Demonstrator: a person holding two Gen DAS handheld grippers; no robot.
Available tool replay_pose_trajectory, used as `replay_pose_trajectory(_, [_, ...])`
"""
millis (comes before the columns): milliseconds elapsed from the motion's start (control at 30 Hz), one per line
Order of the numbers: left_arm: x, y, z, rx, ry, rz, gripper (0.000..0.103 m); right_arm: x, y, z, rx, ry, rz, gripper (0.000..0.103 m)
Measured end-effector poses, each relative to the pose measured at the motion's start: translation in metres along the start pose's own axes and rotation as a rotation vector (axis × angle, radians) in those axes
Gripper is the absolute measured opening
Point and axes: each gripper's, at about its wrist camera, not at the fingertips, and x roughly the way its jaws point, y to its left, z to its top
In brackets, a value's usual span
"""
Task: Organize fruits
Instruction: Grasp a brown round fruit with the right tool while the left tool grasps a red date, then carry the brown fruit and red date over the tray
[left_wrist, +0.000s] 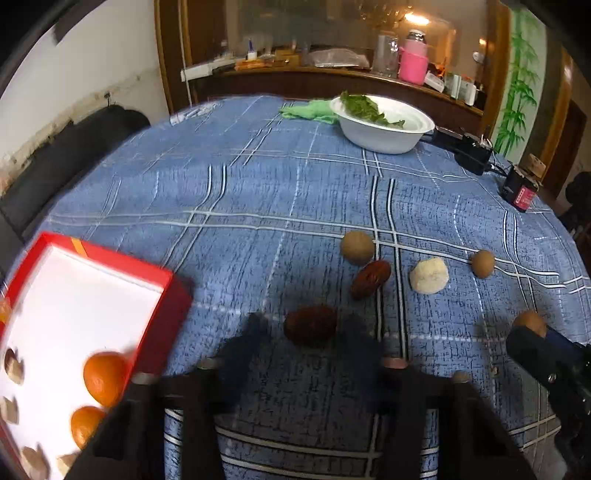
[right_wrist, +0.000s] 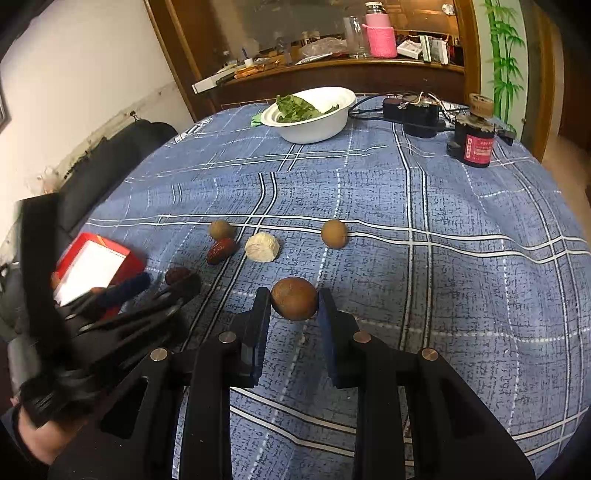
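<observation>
A red box with a white inside (left_wrist: 92, 295) sits at the left and holds two oranges (left_wrist: 105, 376) and several brown pieces. My left gripper (left_wrist: 308, 332) is open around a dark red date (left_wrist: 310, 325) on the blue cloth. My right gripper (right_wrist: 293, 301) is shut on a brown round fruit (right_wrist: 294, 298). A second date (left_wrist: 370, 278), a white lump (left_wrist: 429, 275) and two brown round fruits (left_wrist: 357, 246) (left_wrist: 483, 263) lie further out. The right gripper also shows in the left wrist view (left_wrist: 532, 332).
A white bowl of green leaves (left_wrist: 384, 125) stands at the far side next to a green cloth (left_wrist: 310, 110). Black devices with cables (right_wrist: 417, 110) and a red-labelled canister (right_wrist: 474, 142) lie at the far right. A dark sofa (left_wrist: 74, 155) is left of the table.
</observation>
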Motion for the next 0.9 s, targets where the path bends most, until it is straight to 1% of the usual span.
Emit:
replay_pose_trajectory(33, [-0.002, -0.001, -0.002, 0.017, -0.004, 0.002, 0.027, 0.0, 0.0, 0.0, -0.001, 0.0, 0.003, 0.024])
replay_pose_trajectory(167, [-0.011, 0.002, -0.012, 0.028, 0.009, 0.008, 0.027, 0.0, 0.002, -0.001, -0.012, 0.001, 0.014, 0.024])
replay_pose_trajectory(233, [-0.021, 0.005, -0.023, 0.032, 0.011, 0.01, 0.027, -0.003, 0.004, 0.0, -0.017, -0.007, 0.013, 0.024])
replay_pose_trajectory(367, [-0.037, 0.008, -0.041, 0.041, 0.019, -0.008, 0.027, -0.009, 0.012, -0.003, -0.043, -0.002, 0.003, 0.024])
replay_pose_trajectory(567, [-0.07, 0.011, -0.063, 0.061, 0.002, -0.065, 0.027, -0.027, 0.029, -0.022, -0.105, 0.016, -0.017, 0.024])
replay_pose_trajectory(733, [-0.091, 0.02, -0.073, 0.053, -0.022, -0.088, 0.027, -0.046, 0.042, -0.04, -0.144, 0.02, -0.029, 0.024])
replay_pose_trajectory(900, [-0.104, 0.034, -0.082, 0.036, -0.035, -0.1, 0.027, -0.061, 0.06, -0.054, -0.174, 0.016, -0.015, 0.024])
